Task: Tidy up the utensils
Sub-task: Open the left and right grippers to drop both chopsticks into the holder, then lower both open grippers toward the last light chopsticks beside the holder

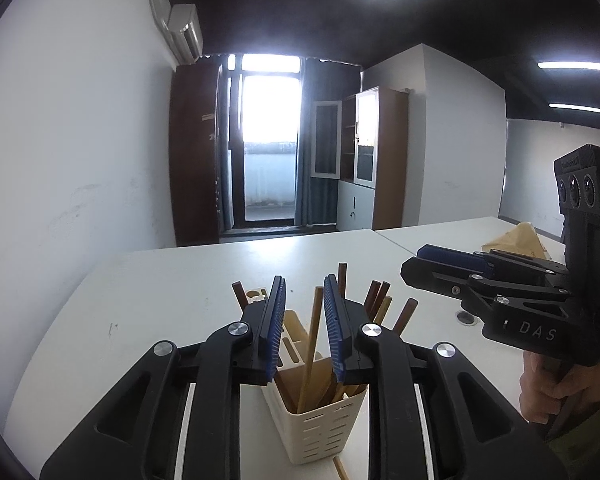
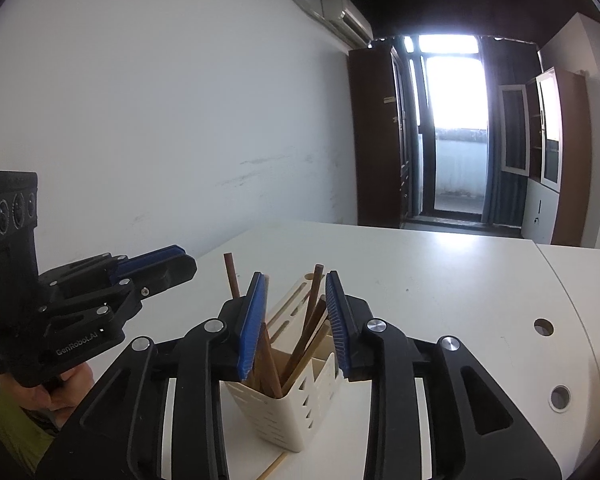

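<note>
A cream slotted utensil holder (image 1: 320,426) stands on the white table, filled with several wooden chopsticks (image 1: 312,344). It also shows in the right wrist view (image 2: 284,412) with its chopsticks (image 2: 308,320). My left gripper (image 1: 304,288) is open and empty, its blue pads straddling the sticks above the holder. My right gripper (image 2: 296,284) is open and empty, also above the holder. The right gripper shows at the right of the left wrist view (image 1: 432,260); the left gripper shows at the left of the right wrist view (image 2: 172,260). One loose chopstick (image 2: 272,466) lies on the table by the holder's base.
The white table (image 1: 160,292) runs back to a seam with a second table (image 1: 452,236). Round cable holes (image 2: 543,327) sit in the tabletop at the right. A brown paper bag (image 1: 516,240) lies far right. A white wall is on the left.
</note>
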The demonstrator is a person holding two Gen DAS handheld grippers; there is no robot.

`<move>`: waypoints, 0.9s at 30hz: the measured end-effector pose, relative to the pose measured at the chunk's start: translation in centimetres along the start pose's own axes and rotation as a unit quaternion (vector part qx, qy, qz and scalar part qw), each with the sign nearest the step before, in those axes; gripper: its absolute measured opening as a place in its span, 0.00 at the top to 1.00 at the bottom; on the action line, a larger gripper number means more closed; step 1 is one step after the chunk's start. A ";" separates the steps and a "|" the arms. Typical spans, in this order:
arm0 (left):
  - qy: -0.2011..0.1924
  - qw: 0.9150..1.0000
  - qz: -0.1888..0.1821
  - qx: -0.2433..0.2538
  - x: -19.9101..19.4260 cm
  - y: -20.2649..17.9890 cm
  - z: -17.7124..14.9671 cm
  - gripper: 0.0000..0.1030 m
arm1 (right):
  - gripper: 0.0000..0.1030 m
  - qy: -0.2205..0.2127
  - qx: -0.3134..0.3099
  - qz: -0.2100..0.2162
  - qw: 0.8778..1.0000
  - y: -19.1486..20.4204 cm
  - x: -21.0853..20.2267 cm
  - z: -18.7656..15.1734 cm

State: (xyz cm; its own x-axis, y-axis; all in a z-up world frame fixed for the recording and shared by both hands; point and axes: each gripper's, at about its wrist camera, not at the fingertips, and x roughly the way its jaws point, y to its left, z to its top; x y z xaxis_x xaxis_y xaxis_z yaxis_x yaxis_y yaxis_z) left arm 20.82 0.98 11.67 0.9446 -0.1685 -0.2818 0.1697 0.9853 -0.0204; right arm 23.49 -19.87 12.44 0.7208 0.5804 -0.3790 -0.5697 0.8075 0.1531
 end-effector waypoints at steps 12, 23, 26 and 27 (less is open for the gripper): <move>0.003 1.000 -0.001 0.003 -1.3 -0.4 -0.4 0.71 | 0.57 -0.008 -0.009 -0.010 1.000 0.7 -1.0 -0.6; 0.025 1.000 0.001 -0.011 -2.4 0.0 -2.8 0.63 | 0.48 0.008 0.007 -0.022 1.000 0.9 -2.1 -3.3; 0.030 0.999 -0.001 -0.012 -2.8 0.1 -3.5 0.61 | 0.46 0.021 0.005 -0.025 0.999 1.2 -1.9 -4.4; 0.032 0.999 -0.002 -0.012 -2.9 0.1 -3.8 0.61 | 0.45 0.027 0.004 -0.026 0.999 1.3 -1.7 -4.8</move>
State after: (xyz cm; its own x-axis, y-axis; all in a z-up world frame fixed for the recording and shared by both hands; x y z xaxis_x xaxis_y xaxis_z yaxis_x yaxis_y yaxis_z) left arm 17.01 1.71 8.83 0.9238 -0.1701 -0.3429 0.1649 0.9853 -0.0447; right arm 19.61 -20.28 8.94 0.7265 0.5320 -0.4350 -0.5289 0.8370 0.1403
